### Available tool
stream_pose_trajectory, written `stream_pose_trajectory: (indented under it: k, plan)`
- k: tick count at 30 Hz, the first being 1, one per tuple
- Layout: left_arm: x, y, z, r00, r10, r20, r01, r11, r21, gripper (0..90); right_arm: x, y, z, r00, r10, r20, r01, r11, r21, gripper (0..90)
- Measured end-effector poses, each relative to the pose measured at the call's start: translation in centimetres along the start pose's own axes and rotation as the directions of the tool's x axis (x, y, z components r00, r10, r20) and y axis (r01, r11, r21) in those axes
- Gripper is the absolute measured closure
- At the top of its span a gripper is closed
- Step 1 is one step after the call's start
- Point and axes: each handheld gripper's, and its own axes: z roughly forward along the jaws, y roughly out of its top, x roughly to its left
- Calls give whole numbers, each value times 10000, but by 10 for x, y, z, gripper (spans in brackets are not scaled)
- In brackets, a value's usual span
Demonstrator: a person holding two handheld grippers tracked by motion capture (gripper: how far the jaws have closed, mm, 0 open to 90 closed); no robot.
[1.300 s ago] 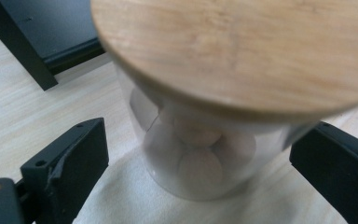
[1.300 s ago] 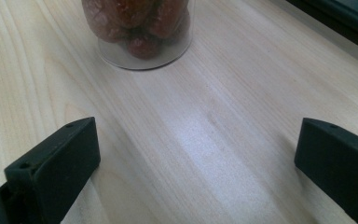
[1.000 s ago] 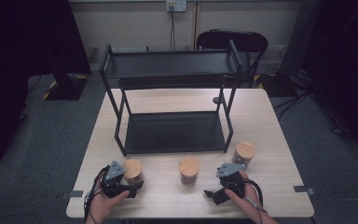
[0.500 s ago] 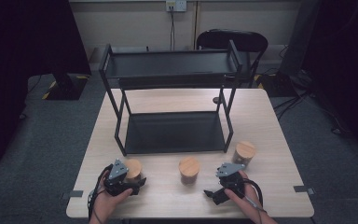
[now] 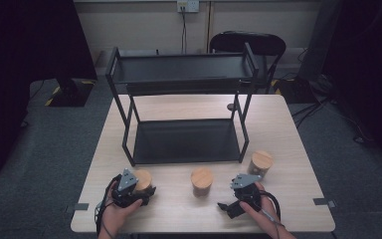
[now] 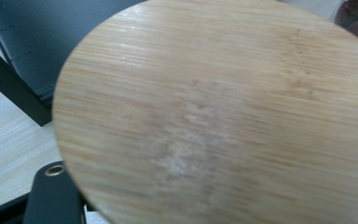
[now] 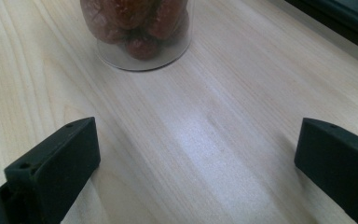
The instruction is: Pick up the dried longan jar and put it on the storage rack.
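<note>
Three clear glass jars with round bamboo lids stand on the pale wooden surface (image 5: 288,149), in a loose row in front of one black metal two-tier shelf rack (image 5: 184,99). Two tongs are at the near edge, one in each of the person's hands.

The left tongs (image 5: 146,191) sit right at the left jar (image 5: 142,179); the high view shows them up against its side. In the left gripper view the jar's bamboo lid (image 6: 223,116) sits very close to the lens, and a bit of one black jaw shows at the bottom left, beside the lid's edge. I cannot tell whether these tongs are clenched on the jar or merely around it.

The right tongs (image 5: 226,206) lie released, jaws spread wide over bare wood. The middle jar (image 5: 202,181) stands ahead of them, apart from both jaws; the right gripper view shows its glass base (image 7: 142,32) holding dark reddish-brown lumps. The right jar (image 5: 260,163) stands just beyond the right tongs' body, near the rack's front right leg.
</note>
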Motion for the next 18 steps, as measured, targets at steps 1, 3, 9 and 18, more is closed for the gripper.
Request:
stream_pose_trajectory:
  k: [1, 3, 9, 18]
  plan:
    - [0, 1, 0, 10000, 52, -18, -52, 10000, 21, 261, 0, 0, 0, 10000, 1, 1, -1, 10000, -2, 0]
    - [-1, 3, -1, 10000, 17, 12, -17, 10000, -39, 261, 0, 0, 0, 10000, 2, 1, -2, 10000, 0, 0]
    - [-1, 9, -1, 9999, -117, 124, 119, 9998, -169, 261, 0, 0, 0, 10000, 1, 1, -1, 10000, -1, 0]
    - [0, 20, 2, 9995, -178, 265, 184, 9996, -228, 261, 0, 0, 0, 10000, 1, 2, -1, 10000, -1, 0]
